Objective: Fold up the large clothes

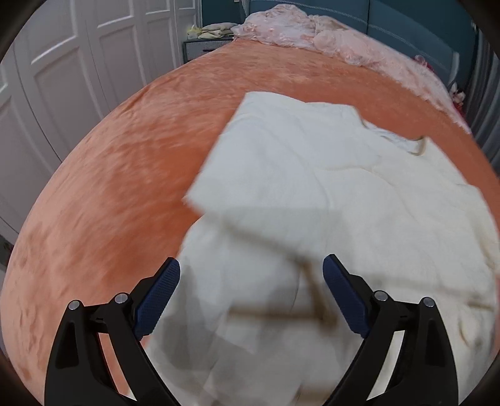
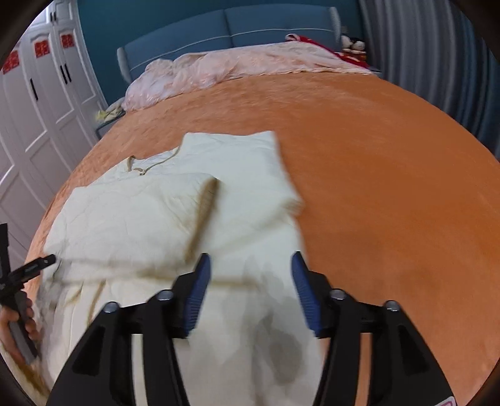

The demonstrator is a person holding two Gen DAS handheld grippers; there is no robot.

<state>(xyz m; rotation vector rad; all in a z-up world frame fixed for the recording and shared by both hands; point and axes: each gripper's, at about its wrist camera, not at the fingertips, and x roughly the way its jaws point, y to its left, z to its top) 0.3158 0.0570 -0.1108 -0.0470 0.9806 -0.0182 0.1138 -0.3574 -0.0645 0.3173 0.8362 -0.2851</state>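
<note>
Cream-white and quilted, the large garment (image 1: 328,193) lies spread on the orange bedspread (image 1: 109,193), partly folded: in the right wrist view one sleeve with a tan cuff (image 2: 204,215) is laid across the body, and the collar with its tan trim (image 2: 137,165) points toward the head of the bed. We hold the left gripper (image 1: 251,296) above the near part of the garment, its blue-padded fingers (image 1: 156,299) spread wide with nothing between them. Our right gripper (image 2: 250,293) hangs likewise over the garment's lower part, released, blue pads (image 2: 304,299) apart and holding no cloth. Both views are blurred near the grippers, so we cannot tell whether the fingertips touch the fabric. In the right wrist view the left gripper shows at the picture's left edge, held in our hand (image 2: 18,321). At the head of the bed a crumpled pink quilt (image 2: 225,65) lies against the blue headboard (image 2: 225,28). White wardrobe doors (image 1: 62,78) stand beside the bed.
</note>
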